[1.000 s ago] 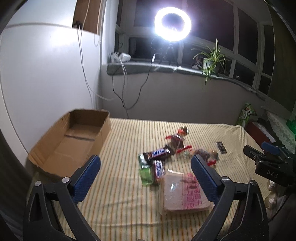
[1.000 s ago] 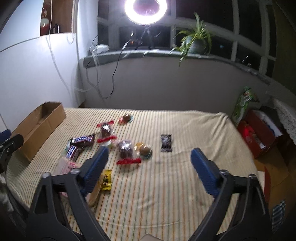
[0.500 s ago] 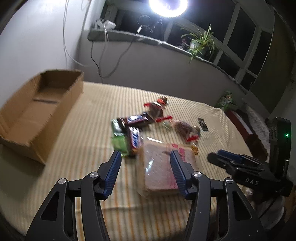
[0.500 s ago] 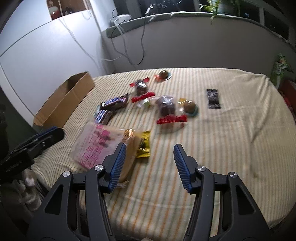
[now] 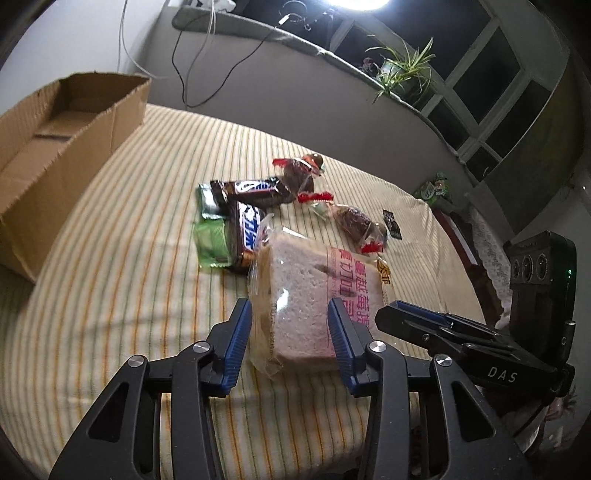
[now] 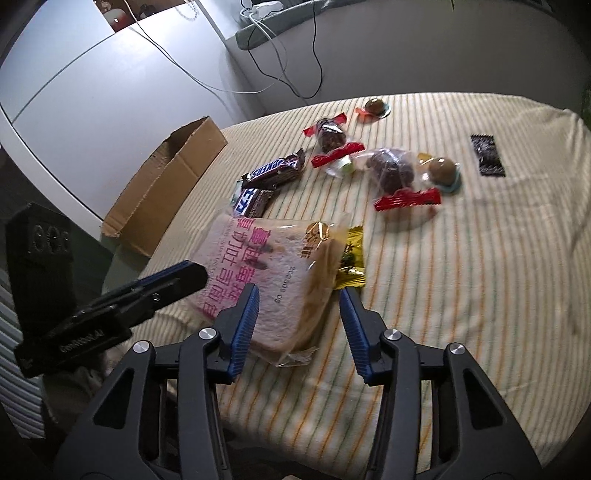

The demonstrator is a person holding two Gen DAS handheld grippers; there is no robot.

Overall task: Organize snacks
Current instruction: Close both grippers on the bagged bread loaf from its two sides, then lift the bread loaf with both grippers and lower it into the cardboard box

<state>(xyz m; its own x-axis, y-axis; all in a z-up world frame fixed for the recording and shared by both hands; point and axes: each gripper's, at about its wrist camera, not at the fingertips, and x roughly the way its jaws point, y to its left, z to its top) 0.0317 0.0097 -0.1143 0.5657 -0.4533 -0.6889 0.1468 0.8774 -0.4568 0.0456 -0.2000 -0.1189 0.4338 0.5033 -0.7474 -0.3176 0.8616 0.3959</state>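
A bagged bread slice pack [image 5: 306, 291] with pink print lies at the near edge of the striped table; it also shows in the right wrist view [image 6: 273, 269]. My left gripper [image 5: 290, 314] is open, its blue fingers on either side of the pack's near end. My right gripper [image 6: 299, 302] is open too, straddling the pack's other near corner. Two Snickers bars [image 5: 251, 206], a green packet [image 5: 210, 240], red-tied sweet bags [image 6: 391, 173], a yellow packet [image 6: 351, 258] and a black sachet [image 6: 487, 153] lie scattered beyond. An open cardboard box [image 5: 55, 147] stands at the left.
The table wears a striped cloth [image 6: 480, 277]. A grey ledge with cables [image 5: 258, 33] and a potted plant [image 5: 402, 74] runs behind. A white cabinet [image 6: 92, 92] stands beyond the box. Red boxes and a green bag [image 5: 436, 188] sit at the far right.
Both grippers have come down and forward to the bread pack and narrowed from wide open. They now straddle its near end from either side.
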